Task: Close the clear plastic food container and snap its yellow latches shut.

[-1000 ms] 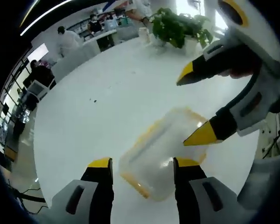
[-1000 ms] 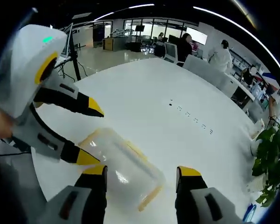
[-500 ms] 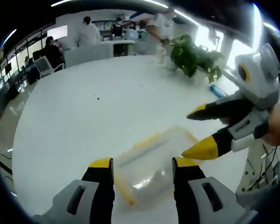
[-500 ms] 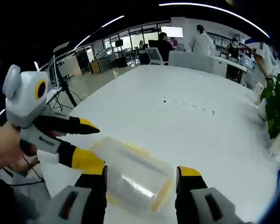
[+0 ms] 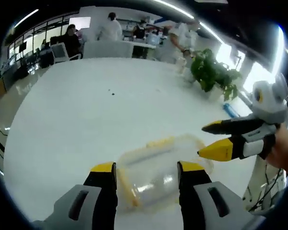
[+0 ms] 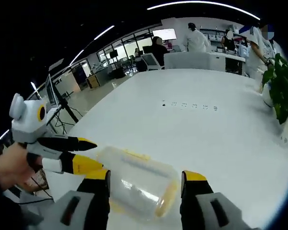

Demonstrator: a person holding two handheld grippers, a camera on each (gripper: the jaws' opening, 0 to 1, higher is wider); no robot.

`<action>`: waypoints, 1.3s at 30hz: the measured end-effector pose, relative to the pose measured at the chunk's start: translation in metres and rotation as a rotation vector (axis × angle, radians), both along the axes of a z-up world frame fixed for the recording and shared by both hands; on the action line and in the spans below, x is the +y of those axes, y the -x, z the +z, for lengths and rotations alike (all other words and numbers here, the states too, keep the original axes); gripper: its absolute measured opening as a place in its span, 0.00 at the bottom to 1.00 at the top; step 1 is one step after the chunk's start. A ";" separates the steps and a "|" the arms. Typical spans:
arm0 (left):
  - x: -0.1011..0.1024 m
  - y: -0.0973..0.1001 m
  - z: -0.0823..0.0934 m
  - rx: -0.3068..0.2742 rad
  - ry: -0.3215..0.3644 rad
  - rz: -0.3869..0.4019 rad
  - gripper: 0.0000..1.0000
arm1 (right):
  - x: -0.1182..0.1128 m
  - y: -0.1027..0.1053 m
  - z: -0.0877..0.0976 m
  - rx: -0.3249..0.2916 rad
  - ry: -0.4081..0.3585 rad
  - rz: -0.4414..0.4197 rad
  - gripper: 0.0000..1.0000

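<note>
Grippers (image 5: 146,167) flank container (image 5: 156,165), lengthwise between them.

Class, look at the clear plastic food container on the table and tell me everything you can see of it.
The container is a rounded oblong box of cloudy clear plastic with yellow latches along its edges, one on a long side and one at an end. The lid looks to be on; whether the latches are snapped down cannot be told. It rests on the white table, between the jaws of the left tool and, in the right gripper view, between those of the right tool. Both tools are open and neither clearly touches it.
</note>
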State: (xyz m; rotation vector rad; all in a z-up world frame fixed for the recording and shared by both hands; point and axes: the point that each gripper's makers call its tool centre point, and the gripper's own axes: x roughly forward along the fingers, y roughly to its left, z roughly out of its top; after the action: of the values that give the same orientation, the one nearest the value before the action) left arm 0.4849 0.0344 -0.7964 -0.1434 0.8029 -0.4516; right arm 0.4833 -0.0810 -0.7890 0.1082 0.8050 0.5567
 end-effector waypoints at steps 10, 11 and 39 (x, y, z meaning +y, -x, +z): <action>0.002 0.012 -0.024 0.065 0.073 0.060 0.43 | 0.001 0.018 -0.030 0.069 -0.023 0.001 0.57; 0.001 0.012 -0.024 0.060 0.067 0.057 0.43 | 0.003 0.020 -0.031 0.071 -0.016 0.013 0.56; 0.000 0.016 -0.026 0.095 0.110 0.093 0.37 | 0.009 0.011 -0.037 0.053 0.006 -0.088 0.47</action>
State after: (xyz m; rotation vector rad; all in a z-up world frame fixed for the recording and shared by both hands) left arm 0.4693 0.0348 -0.8224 -0.3050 0.8608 -0.4030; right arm 0.4725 -0.0719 -0.8258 0.1523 0.8494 0.4700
